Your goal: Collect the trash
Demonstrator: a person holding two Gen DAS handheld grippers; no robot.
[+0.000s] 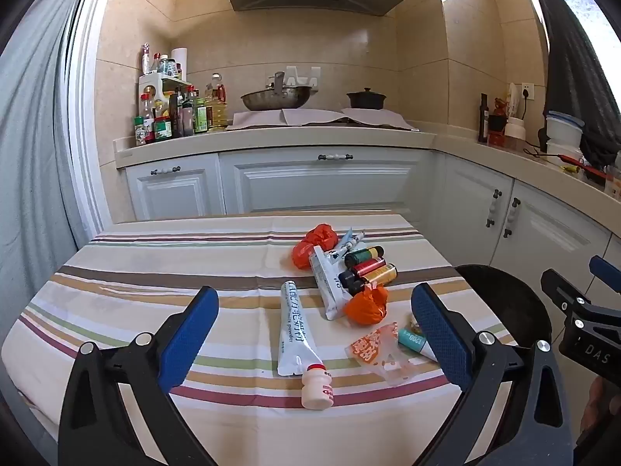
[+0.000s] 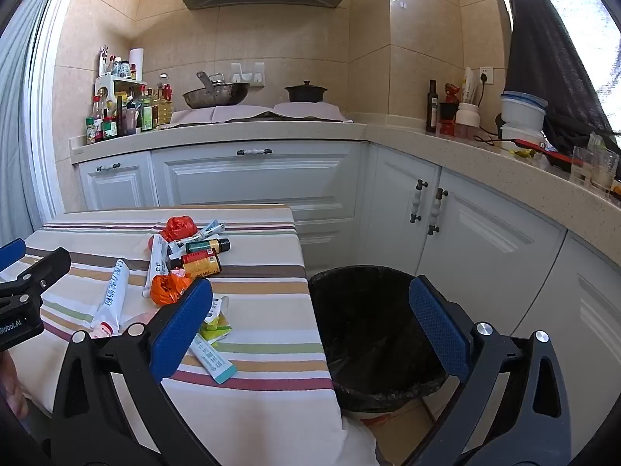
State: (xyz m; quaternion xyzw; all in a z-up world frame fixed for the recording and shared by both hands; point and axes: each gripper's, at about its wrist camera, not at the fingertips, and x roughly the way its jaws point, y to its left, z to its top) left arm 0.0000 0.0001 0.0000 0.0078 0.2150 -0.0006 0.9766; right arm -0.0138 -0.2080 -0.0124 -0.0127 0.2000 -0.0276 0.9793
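Presently both the left tongs [image 1: 314, 334] and right tongs [image 2: 310, 326] are held wide open and empty. Trash is scattered on the table [image 1: 136, 272]; the bottle [image 1: 317, 386], nearest, should be gripped squarely across its body, then carried to the bin [image 2: 372, 334].

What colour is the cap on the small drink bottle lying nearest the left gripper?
Red, on a pale bottle; the left wrist view shows it best.

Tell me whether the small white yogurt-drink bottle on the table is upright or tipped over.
Tipped over. The small white bottle lies on its side on the striped tablecloth, red cap toward the milk powder sachet.
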